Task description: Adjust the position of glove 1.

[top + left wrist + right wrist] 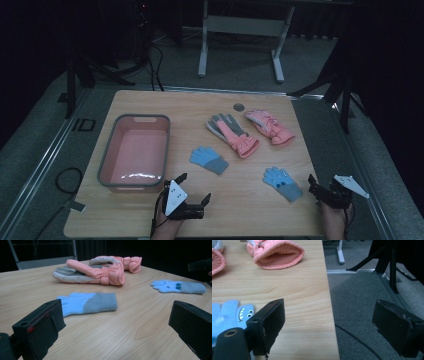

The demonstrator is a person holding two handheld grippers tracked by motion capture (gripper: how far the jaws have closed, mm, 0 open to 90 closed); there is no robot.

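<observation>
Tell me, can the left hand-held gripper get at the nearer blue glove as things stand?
Probably yes. The left hand-held gripper is open and faces the blue glove, which lies flat, apart from the pink gloves, with bare table between.

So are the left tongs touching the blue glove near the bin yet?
Apart. The left gripper view shows the left tongs open, with bare wood between their jaws and the blue glove lying ahead.

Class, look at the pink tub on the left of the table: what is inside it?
Nothing lies inside the pink tub: its bare pink floor shows, with a glare patch near the front wall. The strip of floor right behind that front wall is hidden. All four gloves lie outside, on the table.
</observation>
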